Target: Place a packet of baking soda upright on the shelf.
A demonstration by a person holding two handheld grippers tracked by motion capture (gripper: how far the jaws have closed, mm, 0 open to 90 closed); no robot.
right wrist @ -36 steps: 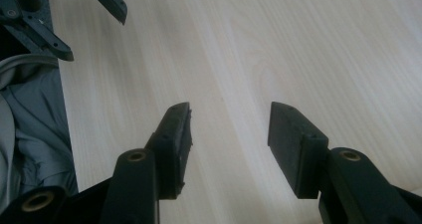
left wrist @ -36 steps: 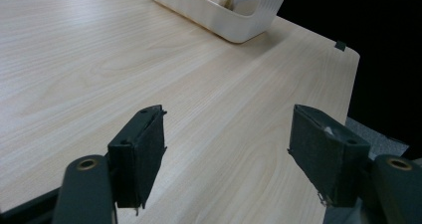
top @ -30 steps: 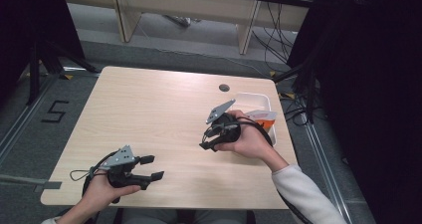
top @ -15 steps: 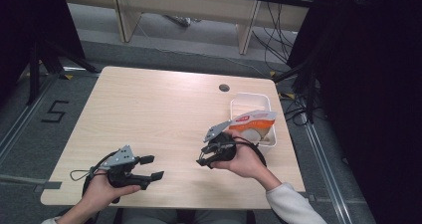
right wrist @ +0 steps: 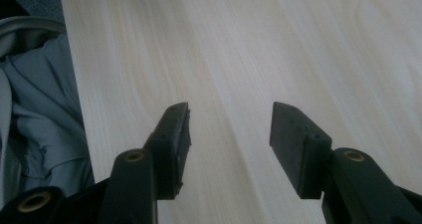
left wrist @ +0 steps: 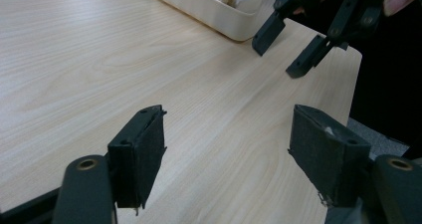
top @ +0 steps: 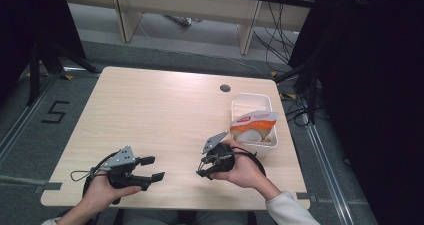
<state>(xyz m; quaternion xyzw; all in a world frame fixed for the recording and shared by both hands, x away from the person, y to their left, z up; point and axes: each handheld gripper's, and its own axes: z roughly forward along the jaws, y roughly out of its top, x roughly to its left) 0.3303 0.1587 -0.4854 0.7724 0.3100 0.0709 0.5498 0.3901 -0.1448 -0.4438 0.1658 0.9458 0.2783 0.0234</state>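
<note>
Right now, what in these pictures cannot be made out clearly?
- Print on the orange and white packet, high view: too small to read.
- What lies under the packet in the white tub, high view: covered by the packet.
- Far end of the tub, left gripper view: cut off by the top edge.
- Right gripper tips, high view: partly hidden by the hand.

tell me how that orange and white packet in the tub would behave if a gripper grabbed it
The orange and white packet looks like a thin film pouch, so it would probably crumple and flex rather than stay stiff. It seems light for its size. It leans out over the rim of the white tub, so a nudge could likely tip or slide it.
</note>
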